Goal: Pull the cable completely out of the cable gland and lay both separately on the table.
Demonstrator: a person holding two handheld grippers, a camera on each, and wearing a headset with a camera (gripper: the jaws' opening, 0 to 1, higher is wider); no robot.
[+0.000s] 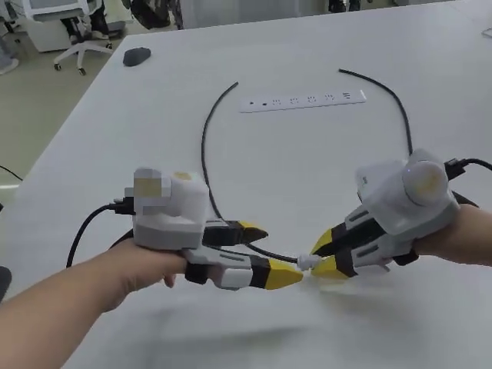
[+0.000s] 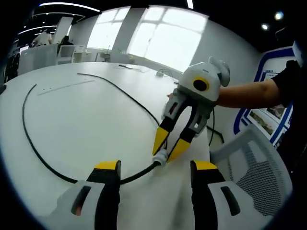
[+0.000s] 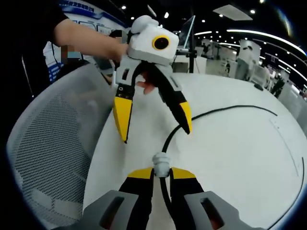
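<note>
Right tool (image 1: 317, 260) clamped on the small white plastic cable gland (image 3: 161, 165), near the worktop's (image 1: 307, 154) near edge. Left tool (image 2: 156, 166), its 2 jaws apart around the thin black cable (image 1: 203, 146). The cable looks light, limp and probably slippery; best gripped just beside the gland.

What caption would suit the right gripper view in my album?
Right claw shut on the white cable gland, black cable trailing across the table, open left claw poised opposite.

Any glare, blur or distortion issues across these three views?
Head view: even light, sharp, soft shadows low on the table. Left gripper view: windows blown out, fisheye bows the cable. Right gripper view: ceiling spots flare, gland sharp, edges bowed.
</note>
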